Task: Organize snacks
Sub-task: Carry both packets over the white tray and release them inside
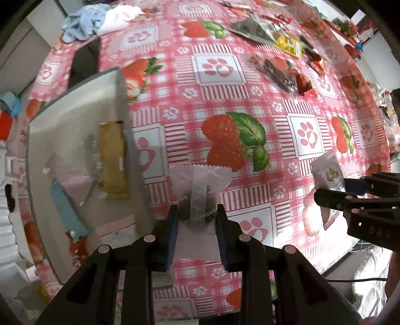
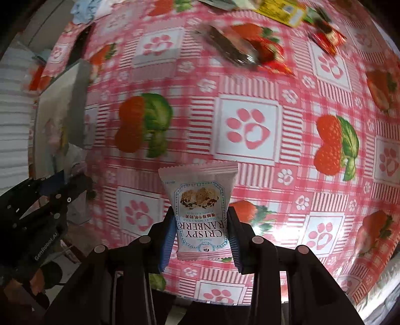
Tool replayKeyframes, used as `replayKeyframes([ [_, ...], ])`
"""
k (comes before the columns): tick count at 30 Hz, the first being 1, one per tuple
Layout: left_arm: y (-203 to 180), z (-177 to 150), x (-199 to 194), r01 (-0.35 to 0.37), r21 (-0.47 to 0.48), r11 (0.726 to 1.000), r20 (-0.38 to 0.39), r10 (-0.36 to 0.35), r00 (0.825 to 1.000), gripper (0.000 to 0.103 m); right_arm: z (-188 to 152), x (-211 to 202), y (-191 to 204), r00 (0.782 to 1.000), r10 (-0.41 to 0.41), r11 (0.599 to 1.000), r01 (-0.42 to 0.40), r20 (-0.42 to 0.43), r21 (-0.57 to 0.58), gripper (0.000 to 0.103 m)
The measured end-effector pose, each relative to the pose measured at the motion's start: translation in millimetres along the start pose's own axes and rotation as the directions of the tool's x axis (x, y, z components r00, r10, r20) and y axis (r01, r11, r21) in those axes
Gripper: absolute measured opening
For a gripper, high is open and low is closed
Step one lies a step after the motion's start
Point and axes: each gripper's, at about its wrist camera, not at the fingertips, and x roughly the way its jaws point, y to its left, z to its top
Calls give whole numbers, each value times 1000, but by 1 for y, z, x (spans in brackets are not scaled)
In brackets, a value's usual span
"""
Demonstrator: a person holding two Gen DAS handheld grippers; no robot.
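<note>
My left gripper (image 1: 197,215) is shut on a clear-wrapped snack packet (image 1: 198,190) with a dark piece inside, held above the strawberry tablecloth just right of a clear storage box (image 1: 75,120). The box holds a gold bar (image 1: 112,162), a pink packet and a blue packet. My right gripper (image 2: 200,217) is shut on a white "Crispy Cranberry" packet (image 2: 198,200), held above the table. The right gripper also shows at the right edge of the left wrist view (image 1: 332,185), and the left gripper shows at the left of the right wrist view (image 2: 75,190).
Several loose snacks lie at the far side of the table: a dark clear-wrapped bar (image 1: 277,72), a yellow packet (image 1: 288,45), red packets (image 1: 316,62) and a grey pouch (image 1: 250,28). Crumpled cloths (image 1: 100,20) lie at the far left. The near table edge (image 1: 350,252) is at the right.
</note>
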Motion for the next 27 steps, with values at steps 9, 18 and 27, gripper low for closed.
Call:
replayKeyframes([
  [9,30,-13,-17,-9,-122,992,51,15,999,31,47,-17,60,1000,-6,992,8,21,-128,40],
  [18,61,-19,-28,-9,-222,975,86,29,996,31,55,6,86,999,-16,967,24,34,-255,40],
  [27,89,-25,-33,-14,-280,960,101,44,994,31,65,3,125,999,-20,941,32,40,-336,40],
])
